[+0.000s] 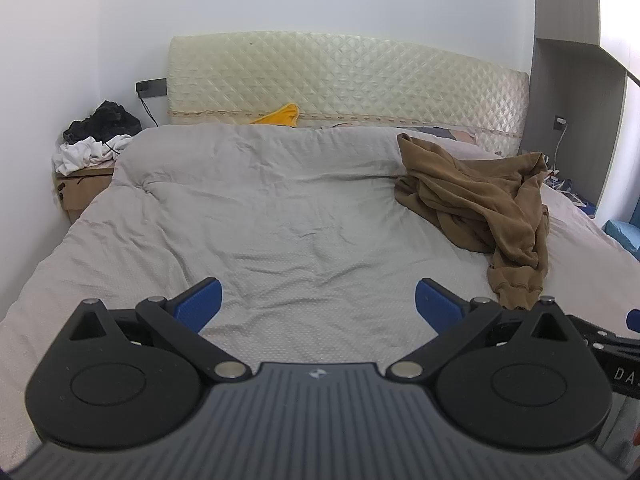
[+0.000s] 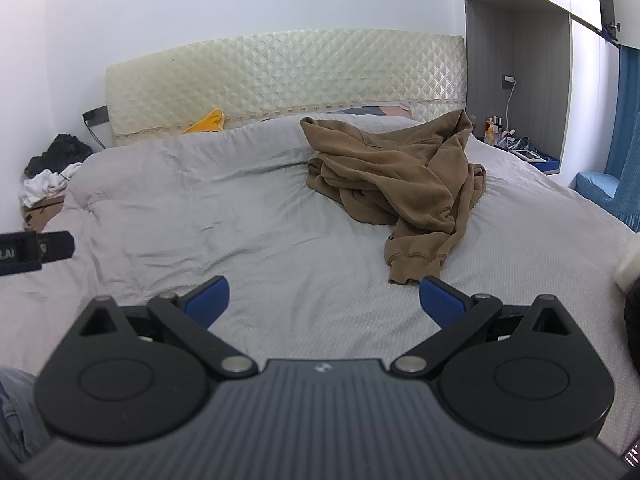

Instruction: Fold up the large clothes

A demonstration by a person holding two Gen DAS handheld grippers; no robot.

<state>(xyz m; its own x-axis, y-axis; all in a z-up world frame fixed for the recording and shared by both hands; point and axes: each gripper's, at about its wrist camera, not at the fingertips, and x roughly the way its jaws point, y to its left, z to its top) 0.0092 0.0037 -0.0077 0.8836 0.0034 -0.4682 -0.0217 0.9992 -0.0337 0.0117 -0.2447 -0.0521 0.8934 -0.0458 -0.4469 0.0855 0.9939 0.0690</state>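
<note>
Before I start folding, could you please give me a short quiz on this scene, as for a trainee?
1. True or false: the crumpled brown fleece hoodie lies folded flat on the grey quilted duvet.
2. Which claw is nearer the hoodie's cuff? A) left claw B) right claw
3. Fill in: both claws are ____ and hold nothing.

Key: 1 false, it lies in a heap. 2 B, the cuff sits just past one of its blue fingertips. 3 open.
</note>
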